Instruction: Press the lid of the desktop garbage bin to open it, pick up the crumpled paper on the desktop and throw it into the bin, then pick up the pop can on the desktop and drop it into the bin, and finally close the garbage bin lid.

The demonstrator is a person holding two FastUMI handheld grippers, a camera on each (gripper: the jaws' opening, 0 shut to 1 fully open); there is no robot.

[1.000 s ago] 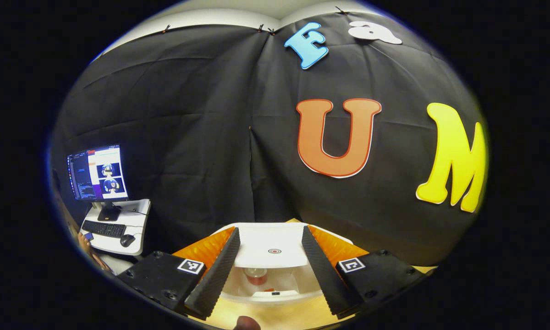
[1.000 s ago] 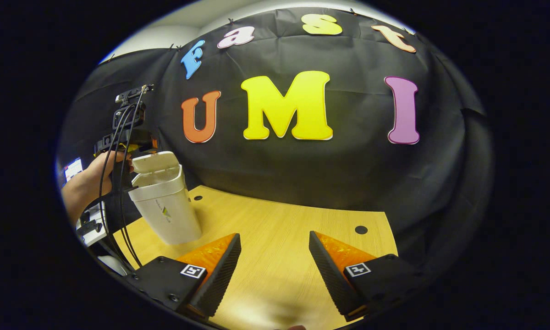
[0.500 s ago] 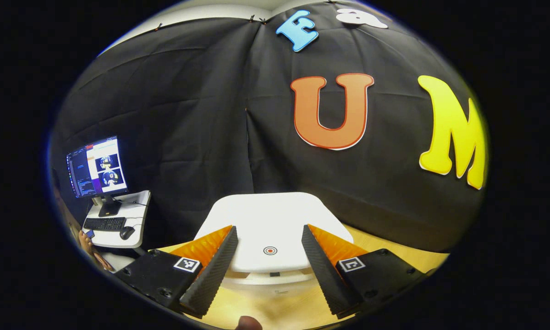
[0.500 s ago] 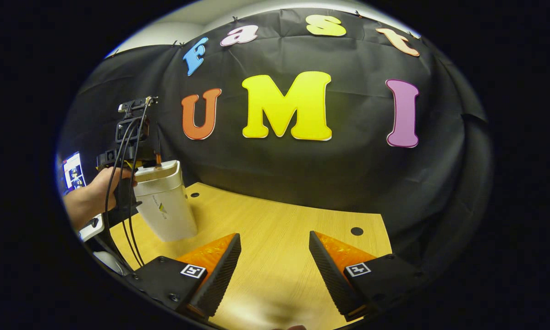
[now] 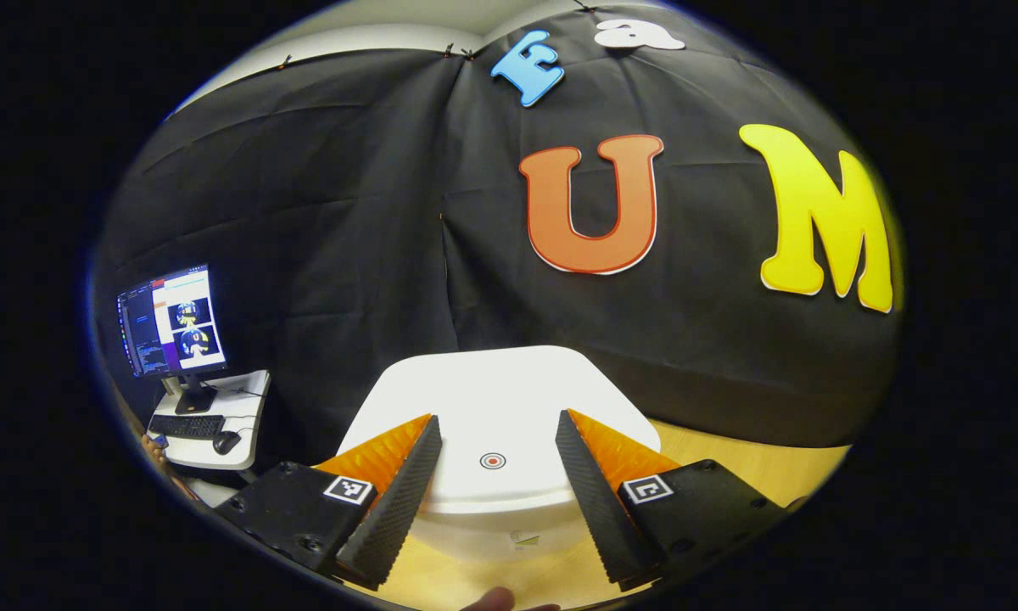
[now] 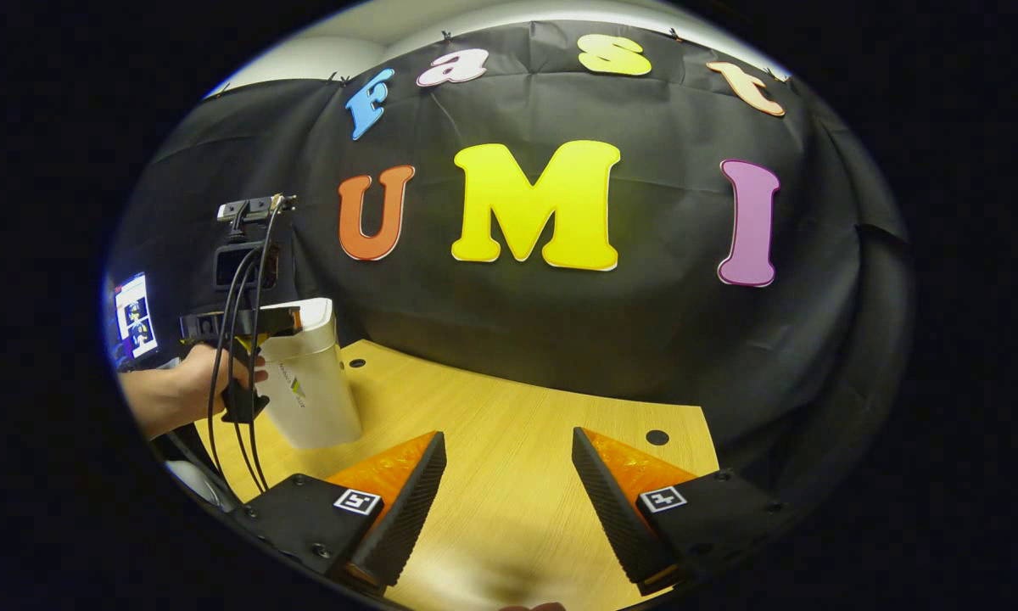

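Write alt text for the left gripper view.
A white bin with its lid down sits on a wooden table, the open left gripper just above it. Behind is black cloth, with a computer desk far left.

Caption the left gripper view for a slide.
Open left tongs poised over the shut lid of the white bin on the wooden desk.

You are working in a recording booth set up in a lab or office: black cloth [image 6: 560, 314] walls off the far edge of a wooden desk [image 6: 509, 441], and a side stand [image 5: 220, 424] carries a monitor [image 5: 170, 321], keyboard [image 5: 185, 425] and mouse [image 5: 225, 441].
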